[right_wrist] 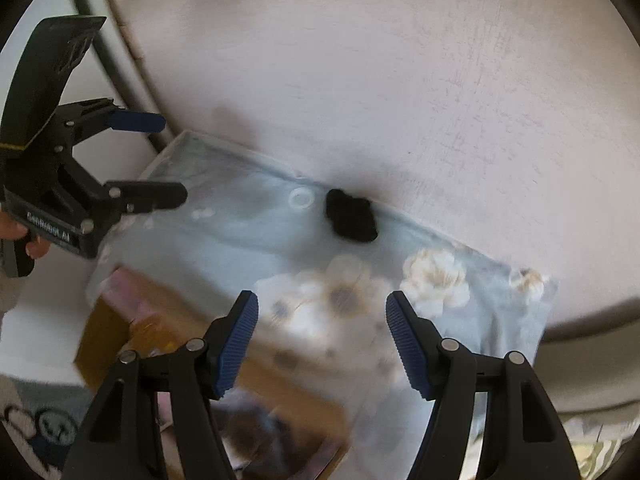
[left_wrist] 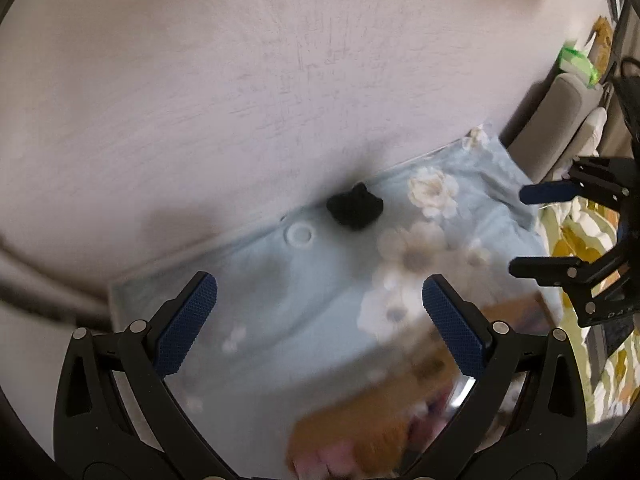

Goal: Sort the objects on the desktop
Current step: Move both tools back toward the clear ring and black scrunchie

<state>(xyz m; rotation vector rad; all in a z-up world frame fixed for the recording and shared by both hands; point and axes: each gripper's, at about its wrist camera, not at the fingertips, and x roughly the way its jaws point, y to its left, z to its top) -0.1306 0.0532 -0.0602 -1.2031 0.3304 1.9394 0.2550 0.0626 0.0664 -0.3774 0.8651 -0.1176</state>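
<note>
A light blue, flower-printed translucent cover [left_wrist: 280, 300] [right_wrist: 248, 232] lies spread below both grippers, with a round clear snap [left_wrist: 299, 235] [right_wrist: 301, 199] near its far edge. Beside the snap, at that edge, sits a small black lump [left_wrist: 354, 210] [right_wrist: 352, 220]. An orange-brown box [left_wrist: 360, 420] [right_wrist: 116, 332] shows blurred under the cover's near side. My left gripper [left_wrist: 320, 312] [right_wrist: 176, 158] hovers open above the cover, holding nothing. At a similar height my right gripper [right_wrist: 322, 320] [left_wrist: 518, 232] is open too, its blue pads bare.
A pale scratched surface [left_wrist: 280, 80] [right_wrist: 400, 80] fills the space behind the cover. A dark curved tube [right_wrist: 100, 40] runs at the left. A grey sofa [left_wrist: 560, 120] with a green packet [left_wrist: 576, 64] stands at the right, above a yellow patterned rug [left_wrist: 580, 248].
</note>
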